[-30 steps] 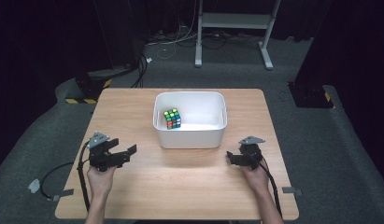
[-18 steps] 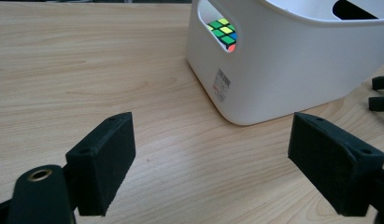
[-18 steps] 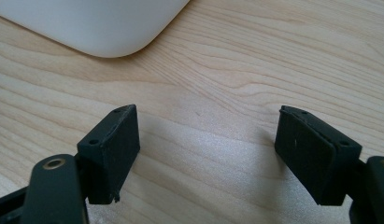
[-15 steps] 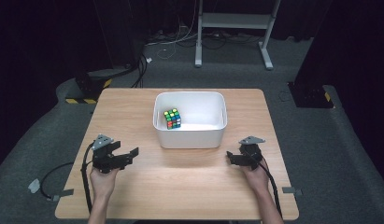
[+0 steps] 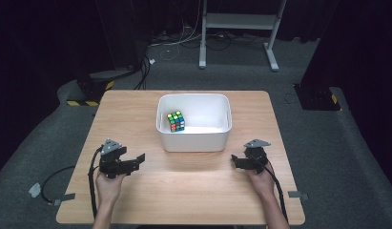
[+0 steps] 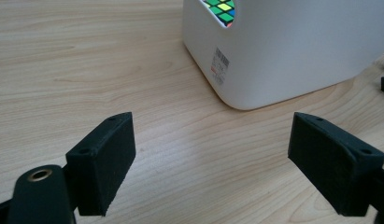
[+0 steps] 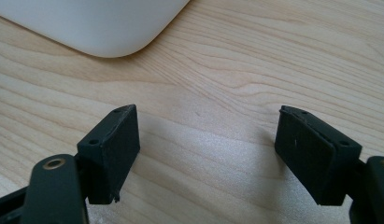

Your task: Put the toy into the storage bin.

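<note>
white plastic forms the tub (image 5: 193, 138) that sits at the middle of the wooden bench (image 5: 179, 191), a little toward the far edge. inside it, against the left wall, rests a puzzle cube (image 5: 176, 121) with green, yellow, orange and red squares showing on its faces. the rest of the tub floor is bare white.

left claw (image 5: 136, 160) is held low over the bench on the near left, well apart from the tub, its jaws pointing right toward the tub's near left corner. in the left gripper view the left claw (image 6: 213, 154) stands wide, both black jaws clear of the wood with nothing between them, and the tub (image 6: 292, 51) rises ahead with a small barcode label on its wall. through a handle cut-out at the top of that wall the cube (image 6: 220, 7) shows as green and yellow squares.

right claw (image 5: 235, 161) is held on the near right, near the tub's near right corner but not touching it, jaws pointing left. in the right gripper view the right claw (image 7: 206, 149) is also spread wide and empty above the wood grain, with the tub's rounded corner (image 7: 96, 28) at the top left.

each claw is gripped by a hand, the left hand (image 5: 110, 183) and the right hand (image 5: 263, 181), with forearms coming in from the near edge. a cable trails from each claw off the bench.
</note>
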Demonstrator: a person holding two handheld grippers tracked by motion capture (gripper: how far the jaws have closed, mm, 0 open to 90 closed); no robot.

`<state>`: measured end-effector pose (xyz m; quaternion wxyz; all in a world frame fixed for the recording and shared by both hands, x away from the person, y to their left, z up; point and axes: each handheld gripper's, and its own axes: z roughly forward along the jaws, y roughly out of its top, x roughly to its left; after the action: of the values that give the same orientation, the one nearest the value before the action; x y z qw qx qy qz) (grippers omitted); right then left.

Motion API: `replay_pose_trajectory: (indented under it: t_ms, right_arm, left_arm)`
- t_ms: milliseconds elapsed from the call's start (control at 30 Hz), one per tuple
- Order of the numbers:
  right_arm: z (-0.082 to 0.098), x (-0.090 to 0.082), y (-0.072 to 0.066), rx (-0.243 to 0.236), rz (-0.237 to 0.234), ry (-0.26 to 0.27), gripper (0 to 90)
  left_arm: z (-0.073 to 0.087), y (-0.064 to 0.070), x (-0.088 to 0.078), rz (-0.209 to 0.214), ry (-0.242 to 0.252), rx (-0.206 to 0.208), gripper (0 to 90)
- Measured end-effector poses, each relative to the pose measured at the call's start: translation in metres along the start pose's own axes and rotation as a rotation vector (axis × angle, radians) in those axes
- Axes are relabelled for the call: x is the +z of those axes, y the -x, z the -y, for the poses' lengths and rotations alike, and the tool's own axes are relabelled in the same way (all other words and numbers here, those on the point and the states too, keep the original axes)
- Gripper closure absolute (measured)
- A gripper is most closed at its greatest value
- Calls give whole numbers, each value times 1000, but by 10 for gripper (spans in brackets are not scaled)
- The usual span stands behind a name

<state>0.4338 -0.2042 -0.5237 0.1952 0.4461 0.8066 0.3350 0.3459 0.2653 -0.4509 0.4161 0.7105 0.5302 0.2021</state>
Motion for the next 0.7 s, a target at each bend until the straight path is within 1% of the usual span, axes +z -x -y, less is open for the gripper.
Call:
replay_pose_trajectory:
  t_ms: [167,333,467,700]
  right_arm:
    - [0,0,0,0,0,0,219]
    - [0,0,0,0,0,0,219]
    - [0,0,0,0,0,0,219]
    - [0,0,0,0,0,0,219]
  left_arm:
    - [2,1,4,-1,-9,6,153]
    - [6,3,8,-24,-30,20,154]
    - [8,3,12,-29,-42,22,154]
    - [11,4,16,-42,-49,24,154]
